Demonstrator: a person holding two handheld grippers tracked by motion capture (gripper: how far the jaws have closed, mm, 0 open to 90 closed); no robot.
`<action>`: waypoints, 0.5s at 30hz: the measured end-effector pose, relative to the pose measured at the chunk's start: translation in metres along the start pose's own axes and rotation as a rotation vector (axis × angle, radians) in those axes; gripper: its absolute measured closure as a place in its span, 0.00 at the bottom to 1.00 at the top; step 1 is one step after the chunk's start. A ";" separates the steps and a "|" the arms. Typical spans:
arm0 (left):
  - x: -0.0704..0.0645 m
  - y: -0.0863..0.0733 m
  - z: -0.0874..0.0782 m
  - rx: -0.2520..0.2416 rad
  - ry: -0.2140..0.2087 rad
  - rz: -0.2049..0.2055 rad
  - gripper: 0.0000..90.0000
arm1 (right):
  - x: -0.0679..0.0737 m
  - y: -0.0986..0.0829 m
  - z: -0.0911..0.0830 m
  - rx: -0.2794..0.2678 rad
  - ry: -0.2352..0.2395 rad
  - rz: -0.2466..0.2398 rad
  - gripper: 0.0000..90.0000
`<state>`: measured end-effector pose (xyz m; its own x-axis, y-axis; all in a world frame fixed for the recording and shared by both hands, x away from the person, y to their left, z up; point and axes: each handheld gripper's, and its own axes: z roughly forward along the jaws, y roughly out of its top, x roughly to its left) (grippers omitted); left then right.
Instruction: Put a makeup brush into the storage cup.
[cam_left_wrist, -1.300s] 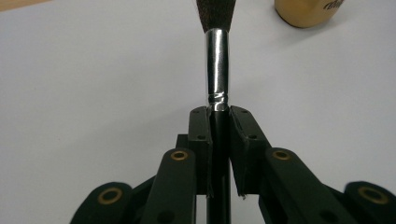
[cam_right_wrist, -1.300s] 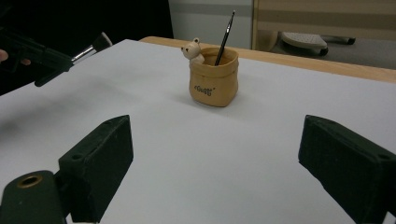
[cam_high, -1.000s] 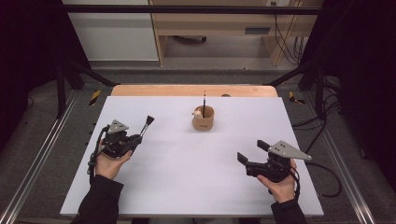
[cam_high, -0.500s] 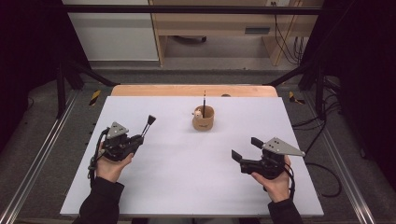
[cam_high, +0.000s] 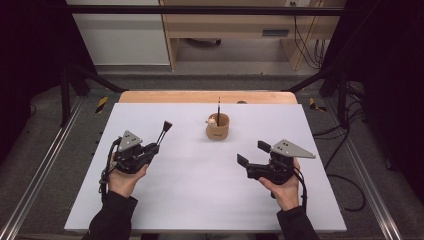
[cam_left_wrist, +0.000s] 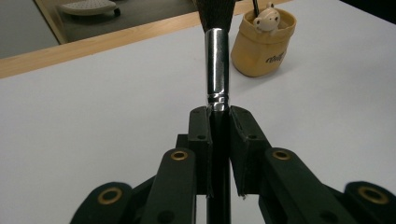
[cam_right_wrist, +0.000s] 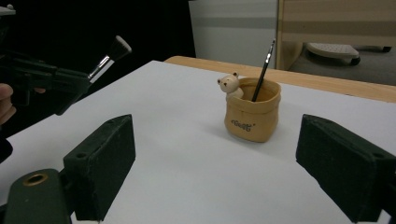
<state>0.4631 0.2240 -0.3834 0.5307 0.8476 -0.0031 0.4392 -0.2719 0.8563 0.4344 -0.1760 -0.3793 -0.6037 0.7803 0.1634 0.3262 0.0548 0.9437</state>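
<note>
High view, catalogued left to right from my remote seat.

Item one: my left gripper (cam_high: 159, 145), resting low at the left of the white table (cam_high: 190, 200), with its jaws clamped on the black handle of a makeup brush with a silver ferrule and dark bristles (cam_high: 165, 131). The brush points up and away toward the far edge; I judge it is held by the lower handle so that the bristle end stays free and the shaft can be steered into a holder. In the left gripper view the ferrule (cam_left_wrist: 217, 65) rises straight out between the closed pads.

Item two: a tan, sack-shaped ceramic pot with a small bear figure at its rim (cam_high: 218, 126), standing upright near the far middle of the table, well apart from both grippers. A thin black pencil-like stick (cam_high: 218, 107) leans inside it, so I judge it serves as the brush holder.

Item three: my right gripper (cam_high: 253, 152), at the right, its jaws spread wide and holding nothing, aimed at the pot, probably waiting to steady it.
</note>
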 end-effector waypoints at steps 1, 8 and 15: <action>-0.001 0.001 0.000 -0.006 0.000 -0.005 0.88 | 0.002 0.001 0.002 0.002 0.009 0.007 0.14; -0.008 0.007 -0.001 -0.034 -0.010 -0.002 0.88 | 0.011 0.010 0.010 -0.026 0.029 0.020 0.13; -0.018 0.014 0.002 -0.063 -0.024 0.004 0.88 | 0.013 0.016 0.015 -0.041 0.025 0.026 0.12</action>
<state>0.4611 0.2041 -0.3726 0.5498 0.8352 -0.0113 0.3907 -0.2452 0.8873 0.4425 -0.1560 -0.3662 -0.6137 0.7651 0.1949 0.3122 0.0084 0.9500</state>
